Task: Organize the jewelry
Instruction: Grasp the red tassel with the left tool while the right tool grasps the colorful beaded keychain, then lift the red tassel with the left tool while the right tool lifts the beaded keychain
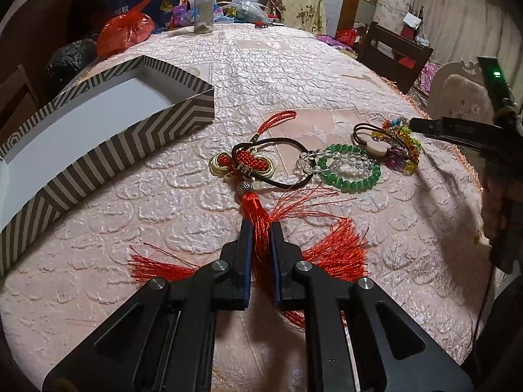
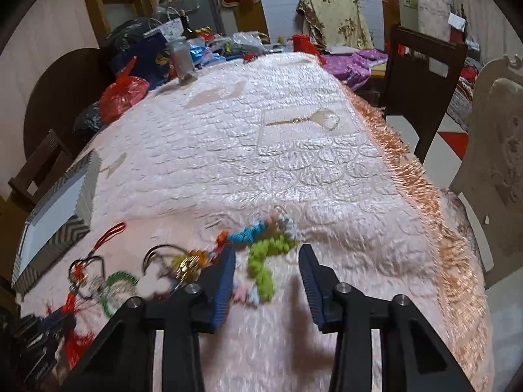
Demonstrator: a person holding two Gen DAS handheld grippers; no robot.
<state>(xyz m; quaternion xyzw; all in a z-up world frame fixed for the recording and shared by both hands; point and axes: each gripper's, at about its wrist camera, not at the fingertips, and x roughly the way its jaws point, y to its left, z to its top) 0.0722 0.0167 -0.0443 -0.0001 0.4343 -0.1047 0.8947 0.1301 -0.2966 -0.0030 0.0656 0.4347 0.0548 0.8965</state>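
Observation:
My left gripper (image 1: 261, 228) is shut on the red tassel (image 1: 258, 209) of a Chinese knot ornament (image 1: 242, 163) lying on the pink tablecloth. A black hair tie (image 1: 294, 181), a clear bead bracelet (image 1: 307, 163), a green bead bracelet (image 1: 349, 170) and a heap of coloured beads (image 1: 400, 150) lie to its right. The striped box (image 1: 130, 137) with a white inside stands at the left. My right gripper (image 2: 267, 254) hangs over the blurred bead heap with its jaws apart. A lime-green strand (image 2: 261, 271) lies between them by the left finger, and no pad presses on it.
A glass jar (image 1: 204, 9), a red plastic bag (image 1: 126, 31) and clutter fill the table's far end. The fringed table edge (image 2: 425, 196) runs along the right, with a dark chair (image 2: 421, 65) and a pale chair (image 2: 497, 163) beyond. A pale fan-shaped piece (image 2: 323, 119) lies mid-table.

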